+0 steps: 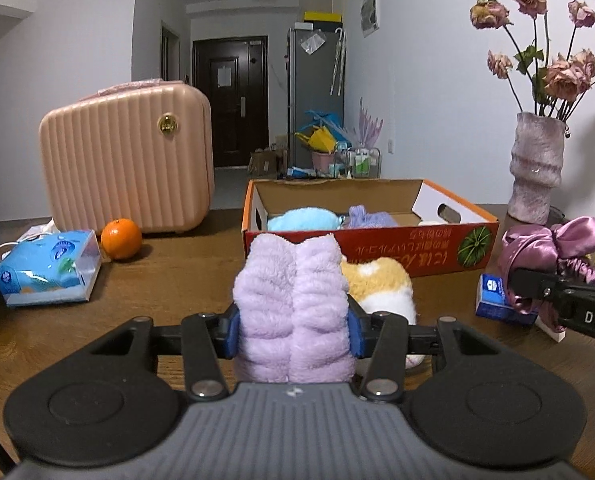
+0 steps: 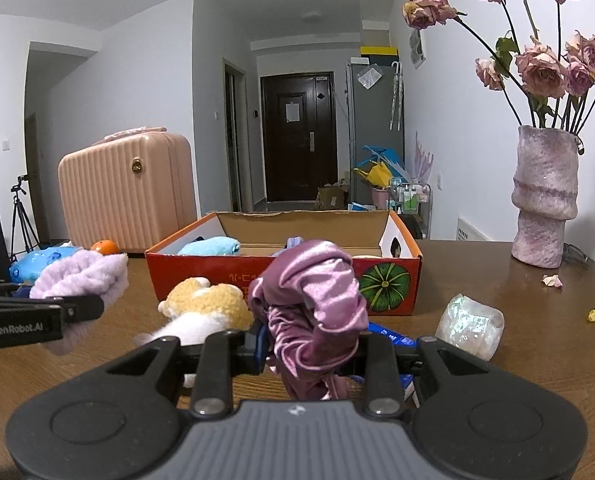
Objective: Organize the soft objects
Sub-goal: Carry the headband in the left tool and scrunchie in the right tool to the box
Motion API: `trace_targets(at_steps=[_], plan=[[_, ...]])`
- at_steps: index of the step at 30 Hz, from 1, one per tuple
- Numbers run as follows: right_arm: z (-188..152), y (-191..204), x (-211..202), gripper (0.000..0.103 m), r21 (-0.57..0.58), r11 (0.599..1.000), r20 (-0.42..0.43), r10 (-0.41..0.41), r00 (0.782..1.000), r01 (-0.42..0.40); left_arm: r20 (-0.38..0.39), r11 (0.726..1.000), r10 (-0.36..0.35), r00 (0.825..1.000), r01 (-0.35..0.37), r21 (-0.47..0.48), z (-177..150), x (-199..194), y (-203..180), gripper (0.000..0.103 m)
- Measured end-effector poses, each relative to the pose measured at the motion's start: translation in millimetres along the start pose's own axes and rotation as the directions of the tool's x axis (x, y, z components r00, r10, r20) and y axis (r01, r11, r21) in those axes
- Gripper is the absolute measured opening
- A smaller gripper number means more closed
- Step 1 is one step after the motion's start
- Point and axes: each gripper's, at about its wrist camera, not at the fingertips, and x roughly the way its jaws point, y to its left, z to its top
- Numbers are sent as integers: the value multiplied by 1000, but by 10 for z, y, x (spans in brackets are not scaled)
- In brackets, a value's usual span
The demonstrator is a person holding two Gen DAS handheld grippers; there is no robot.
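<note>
My left gripper (image 1: 293, 332) is shut on a fluffy lilac headband (image 1: 293, 304) held above the table; it also shows in the right wrist view (image 2: 77, 278). My right gripper (image 2: 311, 340) is shut on a shiny mauve satin scrunchie (image 2: 317, 300), seen in the left wrist view (image 1: 557, 248) at the right. An orange-and-white plush toy (image 1: 381, 284) (image 2: 205, 308) lies on the table in front of the open red cardboard box (image 1: 377, 248) (image 2: 285, 280). The box holds a light blue soft item (image 1: 301, 218) (image 2: 211, 246) and a lilac one (image 1: 367, 216).
A pink ribbed suitcase (image 1: 125, 160), an orange (image 1: 120, 239) and a blue tissue pack (image 1: 45, 268) sit at the left. A vase of dried roses (image 2: 545, 200) stands at the right. A small blue carton (image 1: 493, 294) and an iridescent wrapped lump (image 2: 471, 326) lie near the right gripper.
</note>
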Motion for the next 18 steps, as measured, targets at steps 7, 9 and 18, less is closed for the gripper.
trace_targets(at_steps=[7, 9, 18], plan=[[13, 10, -21, 29, -2, 1000, 15, -2, 1000, 2, 21, 1000, 2, 1000, -2, -1, 21, -15, -22, 49], [23, 12, -20, 29, -3, 1000, 21, -4, 1000, 4, 28, 1000, 1, 1000, -1, -6, 39, -25, -29, 49], [75, 40, 1, 29, 2, 1000, 71, -12, 997, 11, 57, 1000, -1, 998, 2, -25, 154, -5, -107, 49]])
